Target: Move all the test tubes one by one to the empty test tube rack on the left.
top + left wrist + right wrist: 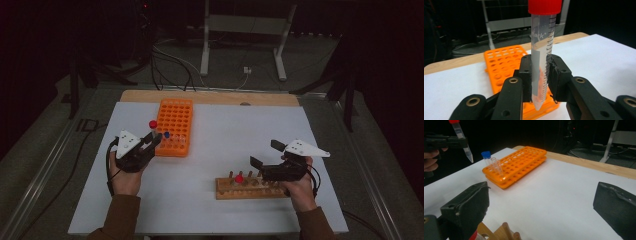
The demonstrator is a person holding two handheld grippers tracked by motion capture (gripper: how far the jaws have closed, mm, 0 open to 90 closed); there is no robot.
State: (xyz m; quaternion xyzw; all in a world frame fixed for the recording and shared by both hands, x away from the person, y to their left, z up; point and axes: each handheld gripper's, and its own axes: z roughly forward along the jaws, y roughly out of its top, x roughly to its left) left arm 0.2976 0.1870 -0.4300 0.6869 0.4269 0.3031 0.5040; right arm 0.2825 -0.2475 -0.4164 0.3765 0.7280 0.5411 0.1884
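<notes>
Closest to me, my left gripper [539, 75] clamps an upright red-capped tube [542, 50], its tip hanging above the near end of the orange rack [174, 127], which sits at about ten o'clock on the white table [240, 130]. My right gripper [264, 154] stands wide open with nothing between its jaws, over the wooden rack [248, 189] at five o'clock, where another red-capped tube [239, 178] sits.

Both hand-held grippers, the left gripper [156, 141] and the right gripper [266, 154], are black, with brass-ringed screw holes along chunky jaws, pale grey three-cornered top plates, trailing black cables, and brown sleeves [120, 216] behind.
</notes>
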